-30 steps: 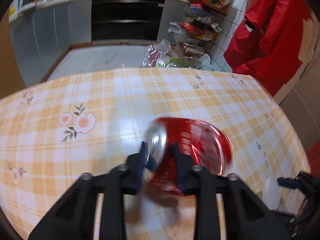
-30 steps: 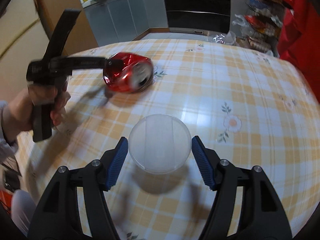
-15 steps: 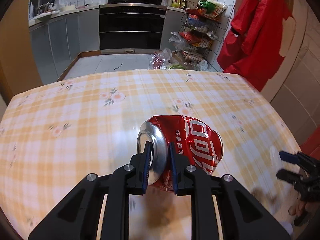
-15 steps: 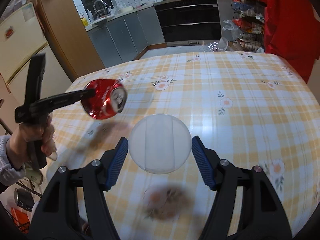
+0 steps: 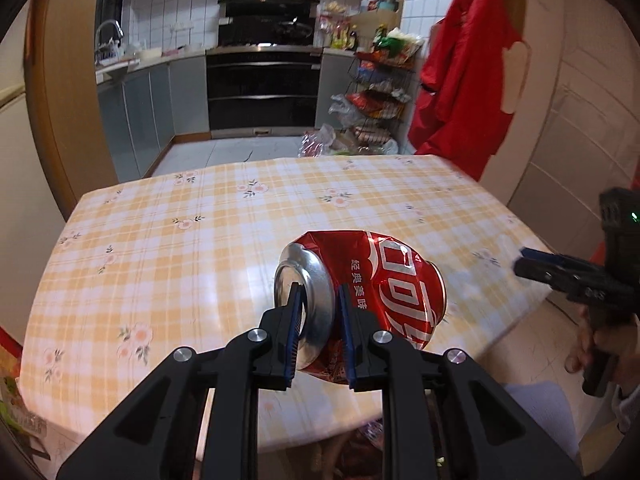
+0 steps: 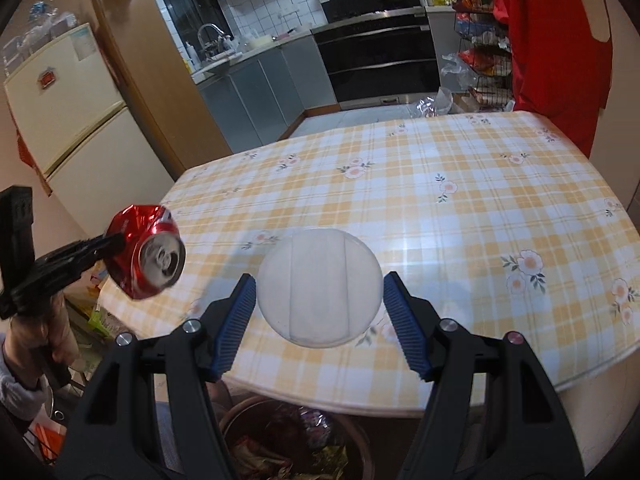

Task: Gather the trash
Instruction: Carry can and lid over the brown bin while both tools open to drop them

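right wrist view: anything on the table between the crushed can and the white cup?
Nothing. In the right wrist view only bare checked tablecloth shows between the crushed can in the left gripper and the white cup in the right gripper.

Red crushed can (image 5: 384,292), translucent white lid (image 6: 318,286), blue-padded black fingers (image 6: 236,320), yellow-and-white checked floral tablecloth (image 6: 460,208)

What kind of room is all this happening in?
Most likely a home kitchen with a dining corner. A built-in oven sits under a range hood, a sink tap stands at the counter, a fridge is by the wall, and a checked tablecloth covers the table.
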The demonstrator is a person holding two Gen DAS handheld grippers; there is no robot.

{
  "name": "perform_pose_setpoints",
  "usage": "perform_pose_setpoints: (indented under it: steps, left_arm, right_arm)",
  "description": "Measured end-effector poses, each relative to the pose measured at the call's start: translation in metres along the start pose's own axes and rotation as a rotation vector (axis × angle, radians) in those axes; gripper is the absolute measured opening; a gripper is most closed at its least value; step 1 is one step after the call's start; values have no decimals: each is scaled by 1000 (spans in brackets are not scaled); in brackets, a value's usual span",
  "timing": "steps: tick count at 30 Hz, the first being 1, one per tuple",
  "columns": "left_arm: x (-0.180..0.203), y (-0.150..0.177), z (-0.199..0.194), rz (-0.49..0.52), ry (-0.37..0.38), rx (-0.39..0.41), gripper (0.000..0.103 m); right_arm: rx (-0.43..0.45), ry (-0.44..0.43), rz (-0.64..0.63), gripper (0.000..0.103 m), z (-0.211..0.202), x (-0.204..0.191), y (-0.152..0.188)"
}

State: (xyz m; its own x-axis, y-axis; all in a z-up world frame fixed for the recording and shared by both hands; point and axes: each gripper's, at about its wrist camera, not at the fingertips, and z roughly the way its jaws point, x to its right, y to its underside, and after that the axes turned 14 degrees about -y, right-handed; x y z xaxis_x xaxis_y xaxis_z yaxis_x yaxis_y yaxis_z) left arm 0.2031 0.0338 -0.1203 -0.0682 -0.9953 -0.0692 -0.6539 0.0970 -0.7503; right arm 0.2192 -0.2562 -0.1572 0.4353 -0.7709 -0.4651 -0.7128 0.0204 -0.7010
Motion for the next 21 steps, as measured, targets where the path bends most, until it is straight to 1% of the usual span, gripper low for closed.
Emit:
perform_pose_setpoints:
  steps: [3,6,9,15,21]
  left_arm:
    - [8,17,-31,-11,27,5,18]
    - [17,32,-51,-5,42,13,18]
    - [27,51,-66,-6,75,-4,18]
    - [50,81,-81,35,120,-40,18]
    - [67,97,-74,59,156,-85,17]
  right_arm:
    - [14,-10,-22,66,-16,-18,7]
    - [26,-15,-46,66,-30,-33,14]
    - [34,-13,-62,66,-45,-42,21]
    - [54,-9,-67,66,-64,-50,31]
    - [56,-8,-66,66,-73,-50,44]
